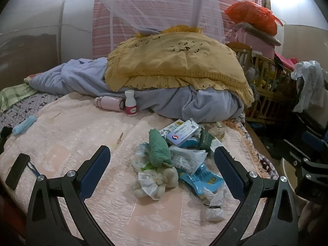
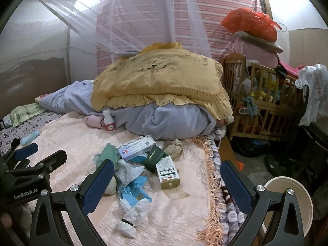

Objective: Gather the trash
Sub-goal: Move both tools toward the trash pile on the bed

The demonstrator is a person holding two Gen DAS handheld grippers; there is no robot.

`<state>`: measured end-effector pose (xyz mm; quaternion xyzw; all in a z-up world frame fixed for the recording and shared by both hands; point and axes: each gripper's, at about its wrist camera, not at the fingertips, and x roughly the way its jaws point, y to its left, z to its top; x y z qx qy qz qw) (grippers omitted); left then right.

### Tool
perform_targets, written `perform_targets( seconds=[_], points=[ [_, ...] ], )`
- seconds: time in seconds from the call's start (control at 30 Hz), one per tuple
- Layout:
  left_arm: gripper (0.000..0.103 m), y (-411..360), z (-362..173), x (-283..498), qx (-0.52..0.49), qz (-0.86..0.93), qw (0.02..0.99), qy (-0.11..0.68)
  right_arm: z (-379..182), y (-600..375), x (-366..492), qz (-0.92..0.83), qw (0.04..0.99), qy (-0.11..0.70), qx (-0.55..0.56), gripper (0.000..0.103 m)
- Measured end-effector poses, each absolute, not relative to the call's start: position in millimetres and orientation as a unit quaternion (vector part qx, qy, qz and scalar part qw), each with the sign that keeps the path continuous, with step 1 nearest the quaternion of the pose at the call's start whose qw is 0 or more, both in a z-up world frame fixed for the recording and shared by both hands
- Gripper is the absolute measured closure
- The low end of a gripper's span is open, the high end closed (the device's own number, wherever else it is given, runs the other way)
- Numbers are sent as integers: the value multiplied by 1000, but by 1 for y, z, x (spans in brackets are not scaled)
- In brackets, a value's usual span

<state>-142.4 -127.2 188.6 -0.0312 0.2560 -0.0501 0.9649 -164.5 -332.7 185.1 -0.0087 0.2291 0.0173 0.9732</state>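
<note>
Left gripper [image 1: 162,165] and right gripper [image 2: 167,175] both hovering with jaws apart, holding nothing; trash pile [image 1: 176,160] lying on bed [image 1: 82,123] between the left jaws.

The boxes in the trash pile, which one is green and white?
The green and white box lies at the pile's right edge, nearest the fringe. The other box behind it is white and blue with a round red-and-blue logo.

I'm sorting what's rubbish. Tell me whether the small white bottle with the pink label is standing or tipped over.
Standing. The white bottle sits upright, cap on top, against the blue blanket; the pink bottle beside it lies on its side.
</note>
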Motion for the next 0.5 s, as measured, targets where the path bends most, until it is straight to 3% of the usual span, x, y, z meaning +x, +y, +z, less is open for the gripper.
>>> perform_targets(
  seconds=[0.5],
  points=[
    [2,-121,182,-141,-21,-30,966,254,179,-336,-165,17,972,233,-9,0]
  ],
)
